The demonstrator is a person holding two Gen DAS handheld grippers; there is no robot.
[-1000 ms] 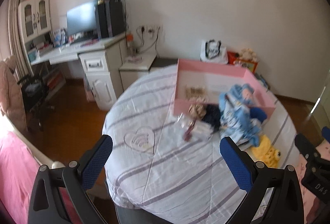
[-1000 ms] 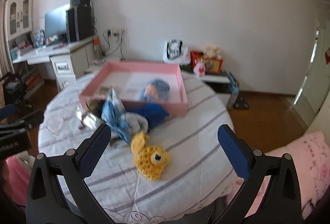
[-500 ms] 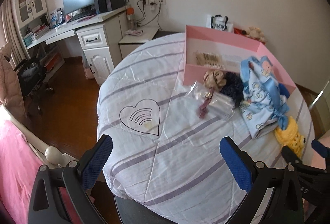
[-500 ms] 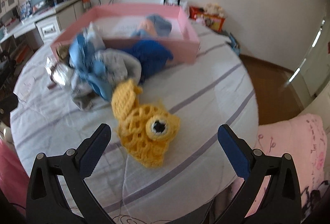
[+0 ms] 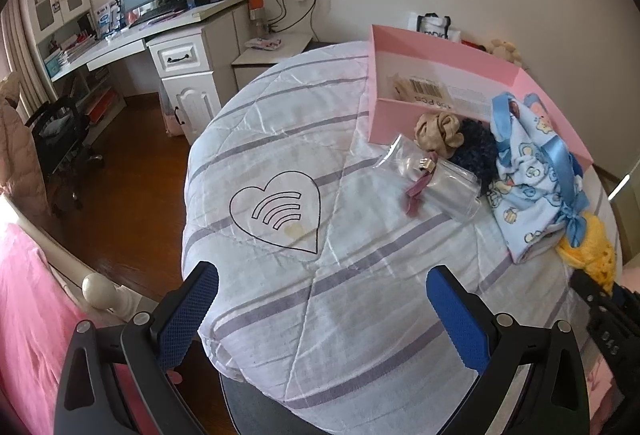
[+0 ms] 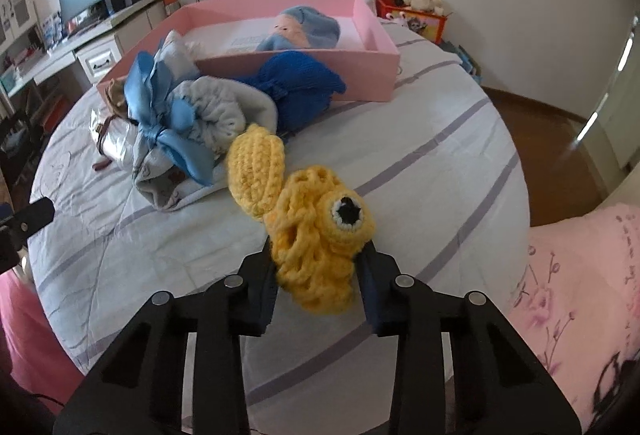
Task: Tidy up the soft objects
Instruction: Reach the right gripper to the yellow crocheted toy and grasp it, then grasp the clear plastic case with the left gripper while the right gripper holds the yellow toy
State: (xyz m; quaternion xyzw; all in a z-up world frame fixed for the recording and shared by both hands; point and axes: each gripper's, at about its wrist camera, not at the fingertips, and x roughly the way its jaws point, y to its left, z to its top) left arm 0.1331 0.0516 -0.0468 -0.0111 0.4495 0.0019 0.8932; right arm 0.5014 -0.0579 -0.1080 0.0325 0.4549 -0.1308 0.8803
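A yellow crochet toy with a black eye lies at the near edge of the pile, and my right gripper is closing on it, pads pressing both its sides. Behind it lie a light blue baby cloth with a ribbon and a dark blue knit piece. The pink box holds a blue-hatted doll. In the left wrist view my left gripper stands open over the striped quilt with nothing between its fingers. There the yellow toy, the baby cloth, a beige scrunchie and the pink box lie to the right.
A round table under a striped quilt bears everything; a clear plastic bag lies by the scrunchie. A white desk with a monitor and a black chair stand at left. Pink bedding borders the table.
Both grippers have come down closer to the table. The right gripper's jaws, wide apart before, have come together onto the yellow crochet toy.
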